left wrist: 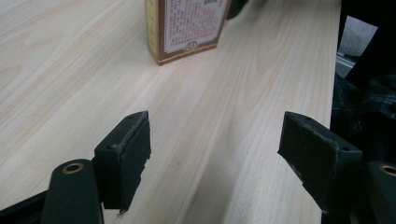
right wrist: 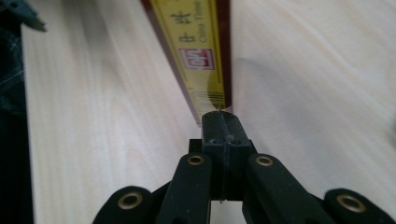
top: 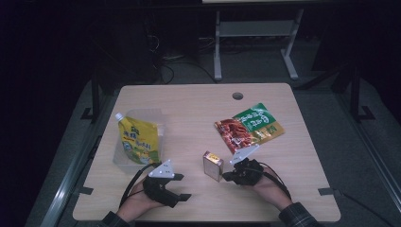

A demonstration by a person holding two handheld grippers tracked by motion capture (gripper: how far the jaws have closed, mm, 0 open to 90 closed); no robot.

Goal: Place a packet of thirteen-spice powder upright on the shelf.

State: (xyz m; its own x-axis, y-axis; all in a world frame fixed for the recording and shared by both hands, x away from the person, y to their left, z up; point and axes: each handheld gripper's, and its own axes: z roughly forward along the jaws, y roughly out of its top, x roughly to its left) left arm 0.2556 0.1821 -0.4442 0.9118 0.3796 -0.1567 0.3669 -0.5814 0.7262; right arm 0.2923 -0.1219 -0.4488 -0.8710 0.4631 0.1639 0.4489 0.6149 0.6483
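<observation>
Near the desk's front edge, my right gripper, jaws pressed together, touches the upright small box, while my left gripper gapes wide, empty.

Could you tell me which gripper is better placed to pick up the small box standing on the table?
Left, probably: the left gripper is open, facing the box; the right gripper is shut against its edge.
</observation>
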